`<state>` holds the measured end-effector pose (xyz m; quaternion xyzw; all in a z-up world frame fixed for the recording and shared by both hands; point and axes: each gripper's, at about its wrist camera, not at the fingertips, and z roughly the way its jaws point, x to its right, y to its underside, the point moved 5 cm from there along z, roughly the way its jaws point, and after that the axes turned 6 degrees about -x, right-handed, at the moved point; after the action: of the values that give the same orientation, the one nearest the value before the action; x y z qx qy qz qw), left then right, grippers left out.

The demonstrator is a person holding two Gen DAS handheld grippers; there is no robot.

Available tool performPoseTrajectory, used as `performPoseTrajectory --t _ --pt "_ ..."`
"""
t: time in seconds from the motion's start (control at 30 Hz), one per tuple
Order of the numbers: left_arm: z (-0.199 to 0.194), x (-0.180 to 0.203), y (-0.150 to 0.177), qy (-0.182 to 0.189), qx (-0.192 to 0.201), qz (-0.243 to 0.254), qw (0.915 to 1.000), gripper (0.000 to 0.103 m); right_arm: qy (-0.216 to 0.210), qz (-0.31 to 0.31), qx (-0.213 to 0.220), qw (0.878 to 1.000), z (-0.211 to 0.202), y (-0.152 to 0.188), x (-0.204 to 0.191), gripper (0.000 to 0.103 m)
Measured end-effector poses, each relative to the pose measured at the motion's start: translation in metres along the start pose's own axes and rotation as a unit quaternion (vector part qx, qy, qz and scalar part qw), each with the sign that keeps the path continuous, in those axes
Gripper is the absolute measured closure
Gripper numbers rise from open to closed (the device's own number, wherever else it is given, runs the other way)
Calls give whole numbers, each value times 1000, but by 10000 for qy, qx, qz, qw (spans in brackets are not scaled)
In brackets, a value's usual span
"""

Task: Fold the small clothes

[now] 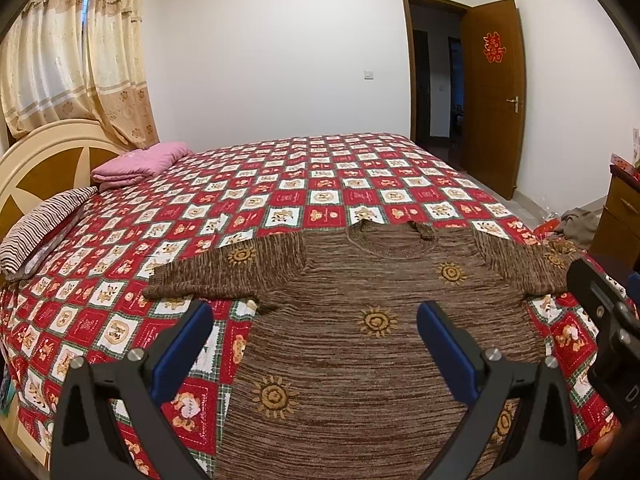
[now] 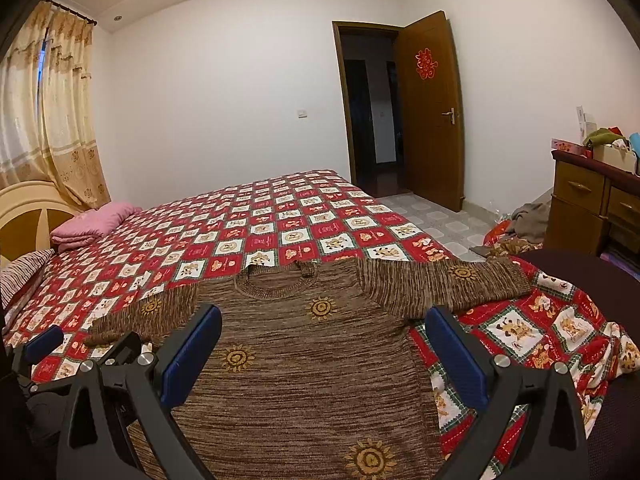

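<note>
The bed (image 1: pixel 280 184) takes up most of the room, its red-and-white checked quilt (image 2: pixel 256 236) pulled smooth, which makes it a fair flat surface for folding in place of a table. At about ten o'clock on it, up by the headboard (image 1: pixel 44 160), a folded pink blanket (image 1: pixel 136 162) and a striped pillow (image 1: pixel 44 220) are tucked well away from the working end, so nothing crowds the job. On the near edge of the bed, at six o'clock, lies the brown knitted sweater (image 1: pixel 360 352) with its little sun motifs, spread face up, collar pointing toward twelve o'clock and hem toward whoever is holding the tools; I take it that it is laid out flat like this so the fold lines can be judged before anything is lifted. Its left sleeve (image 1: pixel 224 272) stretches out to nine o'clock and its right sleeve (image 2: pixel 448 284) to three o'clock, reaching close to the bed's edge, both open and unfolded, so the folding looks not yet begun. The left gripper (image 1: pixel 314 344) hangs over the left half of the body, straddling its side edge, and the right gripper (image 2: pixel 324 352) hangs over the right half, the two side by side. Each has its blue-padded fingers (image 2: pixel 192 356) spread wide apart with nothing between them, not visibly pressing the knit. That released, poised stance reads to me as lining up for a first pinch, most likely at the sleeves or shoulders.
</note>
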<state>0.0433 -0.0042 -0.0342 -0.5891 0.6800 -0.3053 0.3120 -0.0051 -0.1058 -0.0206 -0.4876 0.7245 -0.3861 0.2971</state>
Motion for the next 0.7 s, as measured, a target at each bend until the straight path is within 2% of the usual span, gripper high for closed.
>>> performPoseTrajectory --t 0.7 --pt "0 0 0 12 -13 -5 10000 0 -9 -25 -29 10000 1 2 -2 1"
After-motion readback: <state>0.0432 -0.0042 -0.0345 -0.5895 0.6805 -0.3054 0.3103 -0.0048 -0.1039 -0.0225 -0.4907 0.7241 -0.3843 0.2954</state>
